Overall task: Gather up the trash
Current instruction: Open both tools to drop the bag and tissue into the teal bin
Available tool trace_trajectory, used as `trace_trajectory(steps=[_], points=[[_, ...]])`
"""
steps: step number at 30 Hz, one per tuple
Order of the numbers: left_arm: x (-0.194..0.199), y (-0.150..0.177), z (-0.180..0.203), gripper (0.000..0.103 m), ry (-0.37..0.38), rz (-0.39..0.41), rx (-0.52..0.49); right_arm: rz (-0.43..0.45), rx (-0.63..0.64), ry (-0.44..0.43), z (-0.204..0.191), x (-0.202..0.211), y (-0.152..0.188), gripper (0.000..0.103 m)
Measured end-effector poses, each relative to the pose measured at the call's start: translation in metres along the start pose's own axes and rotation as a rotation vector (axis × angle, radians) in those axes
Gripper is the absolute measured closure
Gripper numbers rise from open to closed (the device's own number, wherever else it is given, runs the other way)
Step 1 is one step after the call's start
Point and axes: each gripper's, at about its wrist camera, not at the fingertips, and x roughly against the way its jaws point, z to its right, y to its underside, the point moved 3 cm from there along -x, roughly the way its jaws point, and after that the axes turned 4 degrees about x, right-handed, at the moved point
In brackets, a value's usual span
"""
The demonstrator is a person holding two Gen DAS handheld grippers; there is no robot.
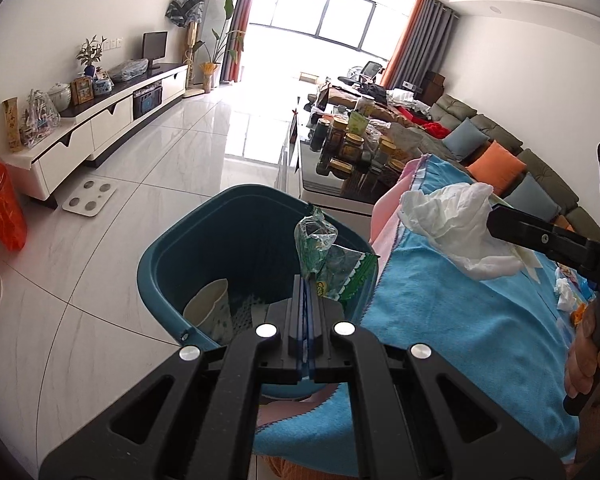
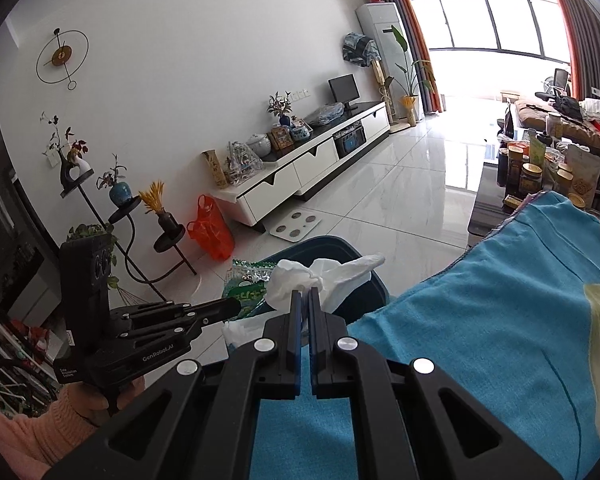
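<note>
Both grippers are clamped on trash. Left gripper (image 1: 308,280) has its jaws pressed together on a crumpled green-and-clear plastic wrapper (image 1: 320,256), held above the near rim of the teal bin (image 1: 160,264), which stands on the floor against the edge of the blue towel (image 1: 460,320). Yellow characters show on the wrapper's green strip, too small to read. Right gripper (image 2: 305,294) pinches a wad of white tissue (image 2: 320,276) between nearly closed jaws; the tissue hangs over the towel's edge, just beside the bin (image 2: 364,280) and close to the wrapper (image 2: 248,284).

Seen from the right wrist, the left gripper's body carries the words "GenRobot.AI" and a small white label too fine to read. From the left wrist, the right gripper's arm shows the letters "DA", cut off by the frame.

Inside the bin lies a paper cup (image 1: 212,312), leaning on the wall. More small scraps (image 1: 568,296) rest on the towel at its far right.

Beyond the bin, glossy white floor tiles (image 1: 160,168) stretch open toward the window, with a white scale (image 1: 90,198) and an orange bag (image 1: 4,208) near the TV cabinet (image 1: 100,120). A glass table crowded with jars (image 1: 352,148) sits just past the towel.
</note>
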Motion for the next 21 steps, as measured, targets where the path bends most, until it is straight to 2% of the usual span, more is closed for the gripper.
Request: trace_trajectory(steps=[14, 21], points=[[-0.029, 0.006, -0.018, 0.101, -0.044, -0.045, 0.021, -0.111, 0.030, 0.016, -0.008, -0.054, -0.005, 0.101], [-0.053, 0.010, -0.021, 0.100, -0.057, -0.086, 0.034, -0.140, 0.021, 0.015, -0.012, -0.062, -0.003, 0.101]])
